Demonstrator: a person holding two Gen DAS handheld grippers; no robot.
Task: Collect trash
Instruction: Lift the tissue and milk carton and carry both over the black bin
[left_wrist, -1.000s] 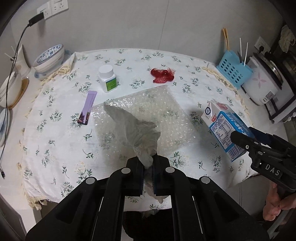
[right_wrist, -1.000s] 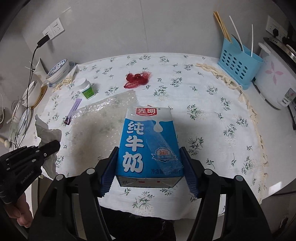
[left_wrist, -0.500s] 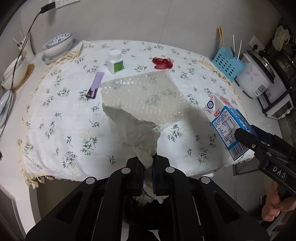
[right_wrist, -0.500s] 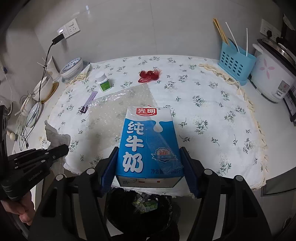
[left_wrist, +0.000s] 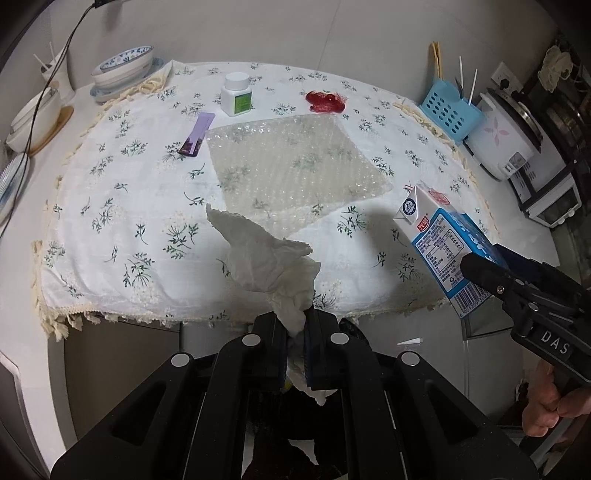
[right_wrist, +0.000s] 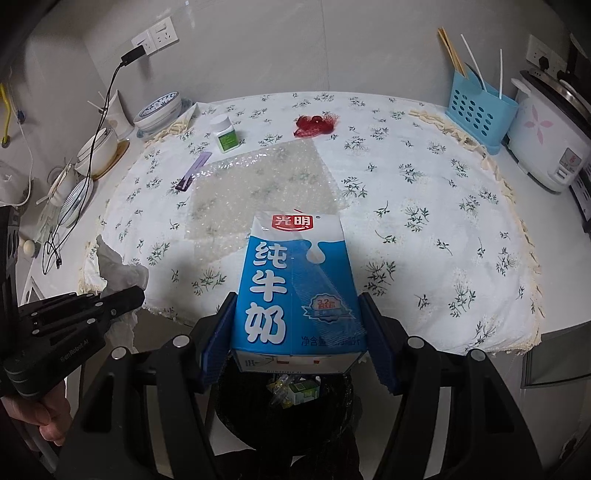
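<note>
— White crumpled tissue (left_wrist: 271, 254): where do you have it?

— Your left tool (left_wrist: 295, 321) is clamped on its lower end; the rest fans up and forward past the fingertips, off the near edge of the tabletop (left_wrist: 110, 206). A loose tail hangs below the jaws.

— Item two, the milk carton (right_wrist: 295, 288)?

— Blue and white, red brand patch at the top, large white characters down the front, gabled top pointing away from you. Your right tool (right_wrist: 299, 332) has its blue pads (right_wrist: 218, 339) pressed on both side faces, so it is closed on the carton, which sits just off the tabletop's near edge.

— Containers?

— Black-lined trash bin (right_wrist: 240, 402) directly under the carton; inside you can see a small green-and-white box and yellowish scraps. Blue perforated utensil holder (right_wrist: 476, 110) at the far right, with chopsticks and white utensils standing in it.

— Left on the floral cloth?

— Bubble wrap sheet (left_wrist: 295, 166) in the middle, purple sachet (left_wrist: 195, 134) at its left corner, white bottle with green label (left_wrist: 237, 94) behind, red crumpled wrapper (left_wrist: 325, 101) at the far side.
</note>
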